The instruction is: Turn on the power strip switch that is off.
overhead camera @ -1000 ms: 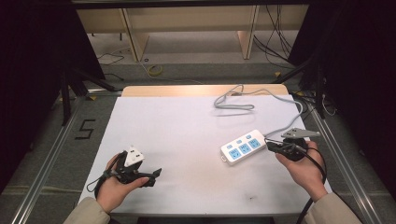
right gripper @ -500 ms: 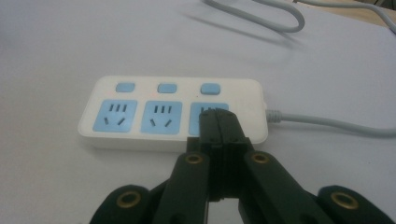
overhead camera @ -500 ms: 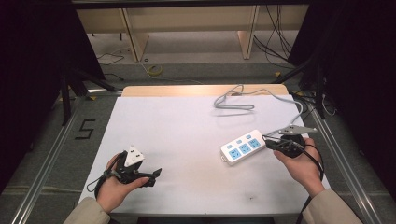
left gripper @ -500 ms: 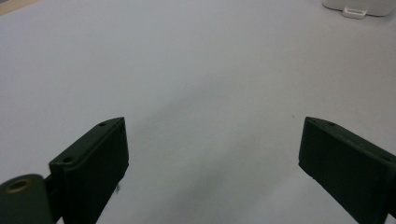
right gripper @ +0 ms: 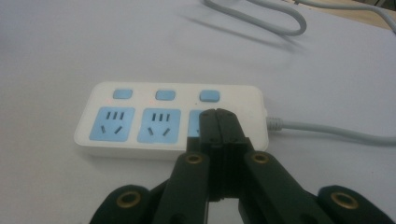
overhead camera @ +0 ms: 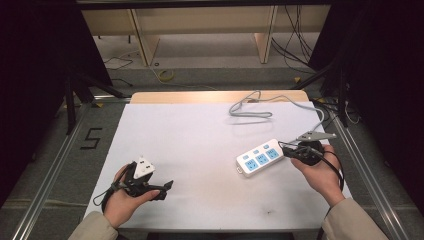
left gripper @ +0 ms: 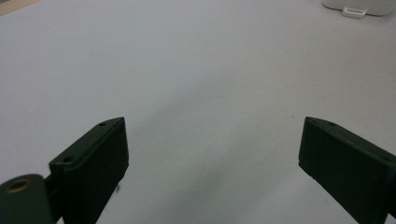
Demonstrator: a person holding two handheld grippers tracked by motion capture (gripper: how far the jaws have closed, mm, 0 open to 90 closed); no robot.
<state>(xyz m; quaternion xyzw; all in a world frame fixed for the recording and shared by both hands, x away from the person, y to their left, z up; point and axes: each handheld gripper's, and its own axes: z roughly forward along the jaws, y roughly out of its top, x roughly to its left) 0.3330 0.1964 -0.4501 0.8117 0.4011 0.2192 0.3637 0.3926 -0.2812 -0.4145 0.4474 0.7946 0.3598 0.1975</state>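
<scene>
Hovering at the near end of the power strip (overhead camera: 259,158), the right gripper (right gripper: 217,116) has its jaws pressed flat together with nothing between them, the tips poised over the rightmost blue socket, just below that socket's switch (right gripper: 209,95). My guess is the person keeps the jaws closed on purpose: a single blunt point is handier for poking one of the three buttons than two spread pads would be. Whether the tips already touch the plastic I cannot tell from where the cameras look.

Lying on the right half of the white table (overhead camera: 200,135), the strip is angled with its grey cord (overhead camera: 250,107) running off the far right end and looping back toward the far edge, which leaves the socket face open to the right hand (overhead camera: 320,170).

Over on the near left, the left gripper (left gripper: 212,154) rests low above bare table, jaws spread wide and holding nothing. A white adapter (overhead camera: 143,167) sits just beside that hand (overhead camera: 122,197), perhaps waiting to be plugged in; the strip lies well apart from it.
</scene>
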